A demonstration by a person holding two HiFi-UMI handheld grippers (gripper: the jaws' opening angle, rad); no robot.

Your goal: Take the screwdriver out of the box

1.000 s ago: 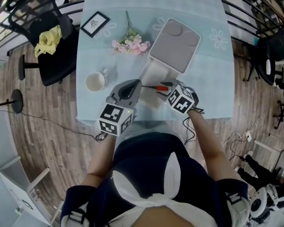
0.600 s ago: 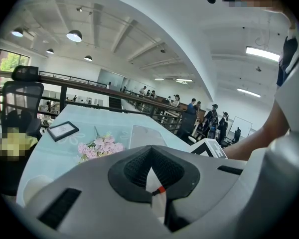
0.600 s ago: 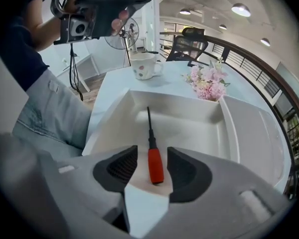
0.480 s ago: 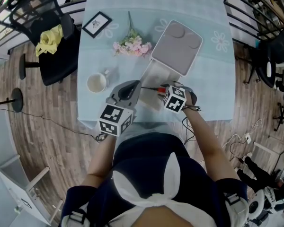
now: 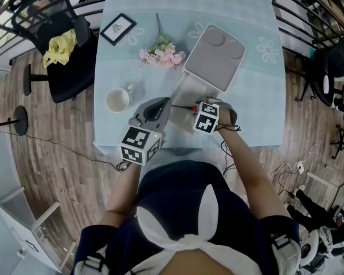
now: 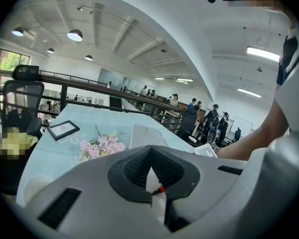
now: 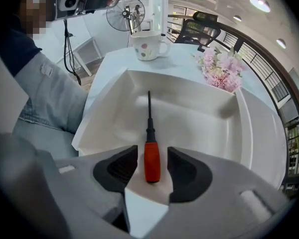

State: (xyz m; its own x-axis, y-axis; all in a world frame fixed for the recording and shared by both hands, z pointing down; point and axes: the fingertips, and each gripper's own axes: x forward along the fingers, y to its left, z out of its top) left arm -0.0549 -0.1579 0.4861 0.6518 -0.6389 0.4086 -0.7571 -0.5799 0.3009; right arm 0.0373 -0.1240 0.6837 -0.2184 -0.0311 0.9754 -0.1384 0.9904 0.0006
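The white box (image 5: 183, 87) stands open near the table's front edge, its grey lid (image 5: 215, 56) tipped back. Inside lies the screwdriver (image 5: 190, 106), red handle toward me and dark shaft pointing away. In the right gripper view its handle (image 7: 151, 161) sits between the jaws of my right gripper (image 7: 152, 156), which is open, with a gap on each side. My left gripper (image 5: 166, 102) is shut and empty at the box's left edge; through its jaws a sliver of the red handle (image 6: 161, 188) shows.
A white mug (image 5: 116, 99) stands left of the box. Pink flowers (image 5: 160, 55) and a small picture frame (image 5: 116, 28) lie farther back. Beyond the table's left edge is a black chair (image 5: 69, 67) with a yellow cloth. The table's front edge is right against my body.
My right gripper has shifted left and turned, so its jaws now straddle the red handle. The left gripper and the box have not moved.
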